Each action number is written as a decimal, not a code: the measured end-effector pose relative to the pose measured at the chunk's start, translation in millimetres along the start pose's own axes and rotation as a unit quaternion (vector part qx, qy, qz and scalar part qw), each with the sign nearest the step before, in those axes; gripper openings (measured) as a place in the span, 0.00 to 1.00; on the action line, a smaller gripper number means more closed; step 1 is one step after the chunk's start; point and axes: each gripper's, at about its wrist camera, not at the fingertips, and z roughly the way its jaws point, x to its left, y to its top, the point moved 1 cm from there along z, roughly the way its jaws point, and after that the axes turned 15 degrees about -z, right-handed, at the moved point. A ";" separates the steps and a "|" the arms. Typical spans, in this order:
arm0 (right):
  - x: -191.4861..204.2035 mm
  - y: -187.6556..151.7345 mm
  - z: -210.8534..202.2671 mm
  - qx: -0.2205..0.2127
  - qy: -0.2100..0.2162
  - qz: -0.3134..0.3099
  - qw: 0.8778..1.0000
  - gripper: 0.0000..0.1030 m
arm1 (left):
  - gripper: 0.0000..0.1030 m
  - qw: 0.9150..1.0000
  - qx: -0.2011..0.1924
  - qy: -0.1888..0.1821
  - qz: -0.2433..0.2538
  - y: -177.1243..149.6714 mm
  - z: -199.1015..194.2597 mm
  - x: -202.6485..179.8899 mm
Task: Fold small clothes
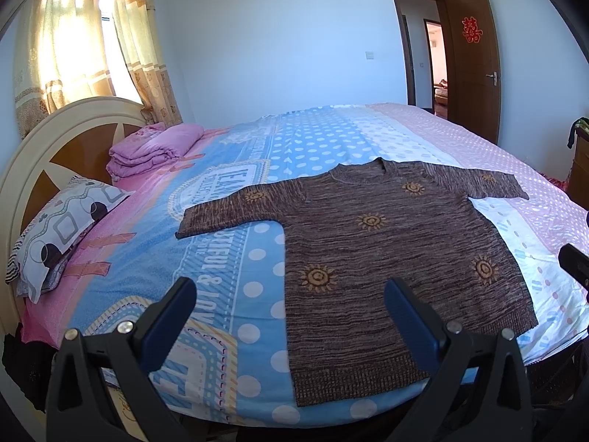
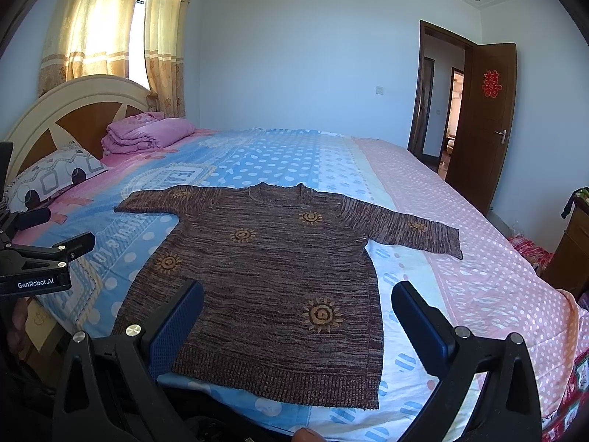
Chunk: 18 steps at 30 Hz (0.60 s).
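A brown knit sweater [image 1: 386,258] with orange sun patterns lies flat on the bed, both sleeves spread out, hem toward me. It also shows in the right wrist view [image 2: 272,287]. My left gripper [image 1: 291,294] is open and empty, held above the near edge of the bed over the sweater's left hem side. My right gripper [image 2: 296,298] is open and empty, held above the sweater's hem. The left gripper [image 2: 48,254] shows at the left edge of the right wrist view.
The bed [image 1: 239,294] has a blue, pink and white dotted sheet. A folded pink blanket [image 1: 154,149] and a patterned pillow [image 1: 66,228] lie by the headboard [image 1: 44,162]. An open brown door [image 2: 482,125] stands at the far right. A wooden cabinet [image 2: 570,250] is at the right.
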 end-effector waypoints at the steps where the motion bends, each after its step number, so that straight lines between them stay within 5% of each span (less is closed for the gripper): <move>1: 0.2 -0.3 0.3 0.000 0.000 0.000 1.000 0.99 | 1.00 1.000 0.000 0.000 0.000 -0.1 0.0 0.0; 18: 4.2 -1.9 1.6 0.003 0.004 -0.003 1.000 0.99 | 1.00 1.000 0.002 0.000 -0.001 -0.9 1.2 0.0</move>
